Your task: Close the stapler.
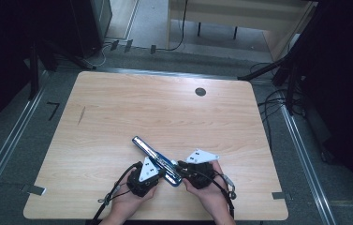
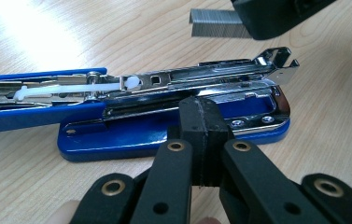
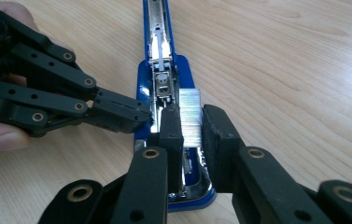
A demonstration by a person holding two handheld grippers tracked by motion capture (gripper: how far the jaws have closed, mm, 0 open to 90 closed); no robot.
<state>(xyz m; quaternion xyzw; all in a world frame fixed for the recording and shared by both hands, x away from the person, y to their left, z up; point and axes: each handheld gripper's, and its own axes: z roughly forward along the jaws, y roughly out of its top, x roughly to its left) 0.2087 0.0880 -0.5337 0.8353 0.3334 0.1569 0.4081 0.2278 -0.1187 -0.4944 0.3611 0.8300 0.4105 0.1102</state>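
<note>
A person is loading a blue stapler (image 1: pixel 158 161), which is lying swung open on the near half of the wooden table (image 1: pixel 118 108). The left gripper (image 2: pixel 200 123), its jaws pressed together, is bracing against the stapler's side. The right gripper (image 3: pixel 191 122) is pinching a strip of staples (image 3: pixel 189 116) just above the stapler's open metal channel. Next, the strip probably needs lining up lengthwise with that channel and lowering in before the jaws let go. Beyond the stapler, a dark round hole (image 1: pixel 200 92) is sitting near the table's far edge; cables (image 1: pixel 277 101) are trailing over grey floor.
</note>
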